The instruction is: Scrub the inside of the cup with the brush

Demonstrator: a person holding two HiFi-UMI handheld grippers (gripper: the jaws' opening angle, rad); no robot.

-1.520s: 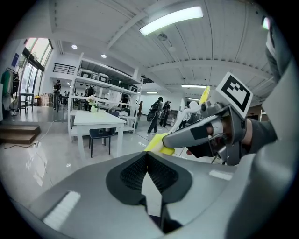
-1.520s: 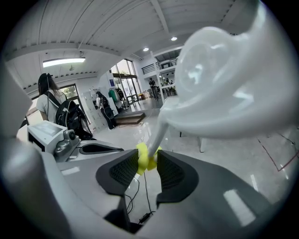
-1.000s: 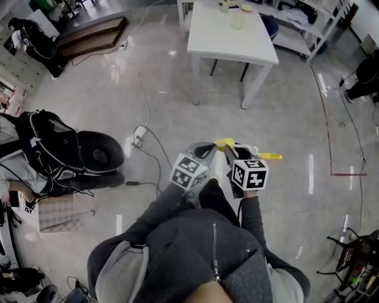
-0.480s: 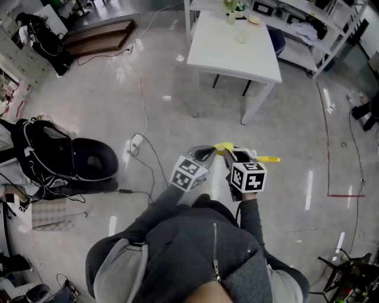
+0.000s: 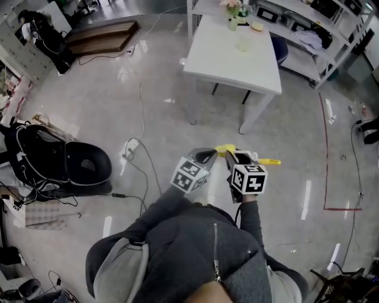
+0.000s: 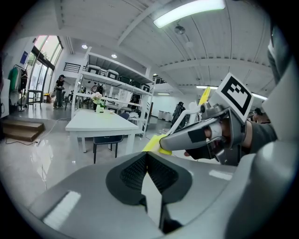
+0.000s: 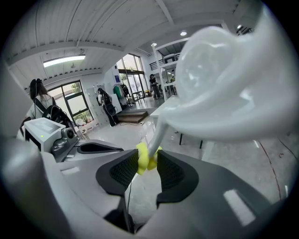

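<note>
Person: wearing a grey jacket (image 5: 195,248), is standing on a glossy floor (image 5: 284,136) well short of the table (image 5: 228,59) and is holding both grippers out toward it.
Left gripper (image 5: 207,155) (image 6: 146,156): its jaws are pressing pad to pad with nothing between them; it is pointing toward the table's near edge, well apart from it.
Right gripper (image 5: 228,152) (image 7: 148,161): its jaws are standing narrow and are clamping the brush's yellow end; it is hanging just beside the left gripper, equally far from the table.
Brush (image 5: 225,145) (image 7: 219,84): a white stem is running from the gripped yellow piece back to a broad white head, which is looming close over the right gripper's camera.
Cup (image 5: 243,42): pale, is sitting upright on the table's far half, well apart from both grippers and the brush.
Flowers (image 5: 232,10): are standing in a small vase at the table's far edge, near the cup.
Shelf (image 5: 308,23): is standing just behind the table.
Black case (image 5: 83,163): is lying open on the floor, well to the left of the table.
Cable (image 5: 142,118): is trailing across the floor between the case and the table.
</note>
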